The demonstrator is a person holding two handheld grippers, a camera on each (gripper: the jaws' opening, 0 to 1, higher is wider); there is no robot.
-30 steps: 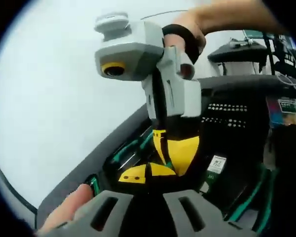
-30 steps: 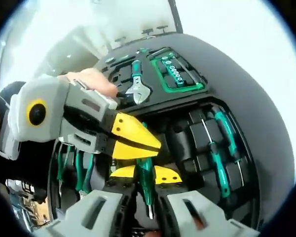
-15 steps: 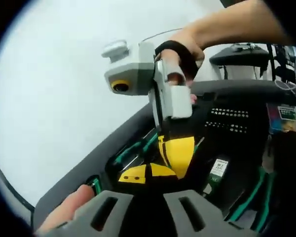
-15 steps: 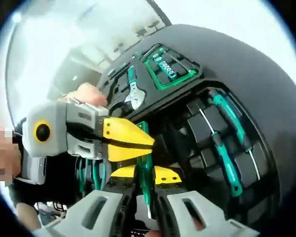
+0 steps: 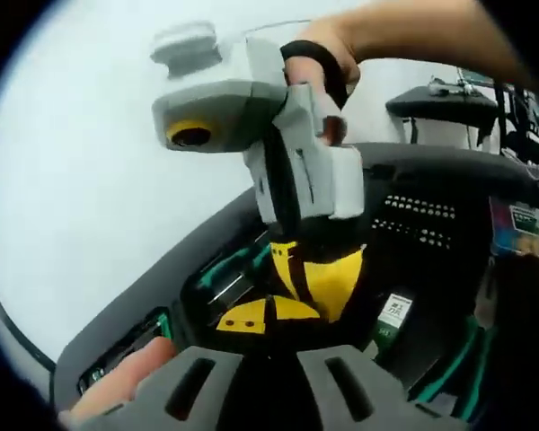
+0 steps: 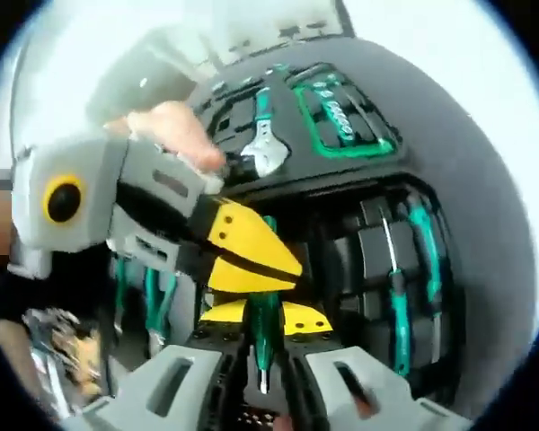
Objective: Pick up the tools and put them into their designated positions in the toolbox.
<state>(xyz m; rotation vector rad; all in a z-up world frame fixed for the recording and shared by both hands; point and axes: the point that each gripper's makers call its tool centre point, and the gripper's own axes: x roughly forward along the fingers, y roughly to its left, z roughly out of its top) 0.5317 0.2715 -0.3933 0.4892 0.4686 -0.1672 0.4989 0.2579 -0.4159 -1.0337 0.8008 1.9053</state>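
White table (image 5: 81, 180) under the toolbox (image 6: 485, 206) — right gripper (image 6: 262, 334) clamps a screwdriver (image 6: 263, 332), tip toward the camera; left gripper (image 6: 251, 260) pinches its handle.

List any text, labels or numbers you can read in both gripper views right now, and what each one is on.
Nothing is readable.
White tag inside the toolbox: printing too small and blurred to read.
Coloured label at the toolbox's right side: blurred, unreadable.
Green socket holder: markings on it too small to make out.
Adjustable wrench: no legible marking.
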